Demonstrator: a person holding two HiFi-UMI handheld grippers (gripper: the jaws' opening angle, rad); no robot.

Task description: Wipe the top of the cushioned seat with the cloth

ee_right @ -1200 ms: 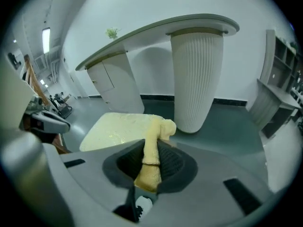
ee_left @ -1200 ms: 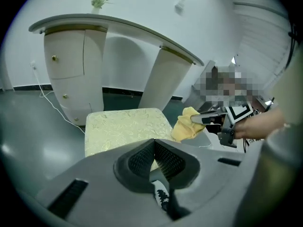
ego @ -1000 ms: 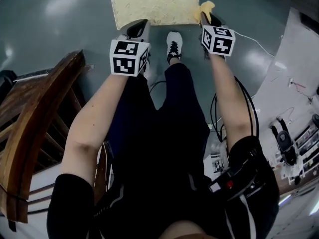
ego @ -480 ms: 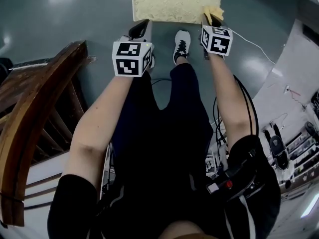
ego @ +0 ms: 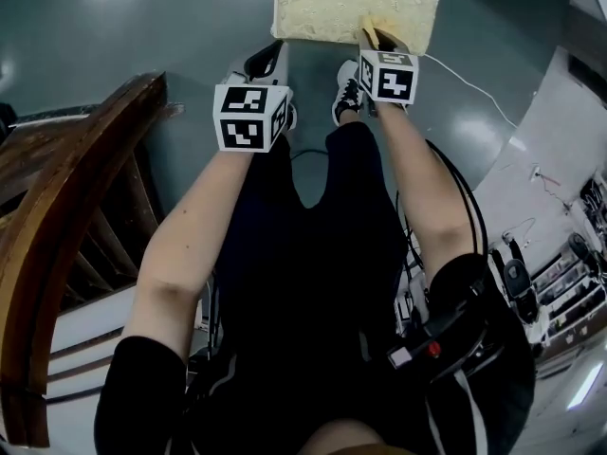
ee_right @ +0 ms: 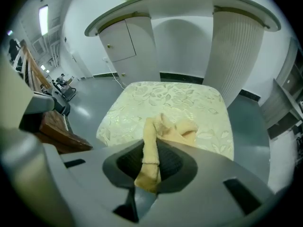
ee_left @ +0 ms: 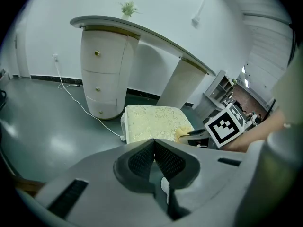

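The cushioned seat (ego: 356, 3) has a pale yellow, flower-patterned top and stands on the floor ahead; it also shows in the left gripper view (ee_left: 154, 122) and the right gripper view (ee_right: 165, 108). My right gripper (ee_right: 154, 152) is shut on a yellow cloth (ee_right: 158, 141), whose free end rests over the seat's near edge. In the head view the cloth (ego: 377, 27) sits at the seat's near right part, in front of the right gripper (ego: 375, 38). My left gripper (ee_left: 154, 148) is shut on nothing and hangs short of the seat, over the floor (ego: 270, 60).
A curved white desk (ee_right: 189, 13) with drawer pedestals (ee_left: 102, 74) stands behind the seat. A white cable (ee_left: 71, 96) trails over the grey floor. A wooden chair (ego: 57, 226) is at my left. My shoe (ego: 349, 88) is near the seat's front.
The seat has shifted right and up in the head view. My right gripper with the cloth has moved left, from the seat's near right corner further in over its top.
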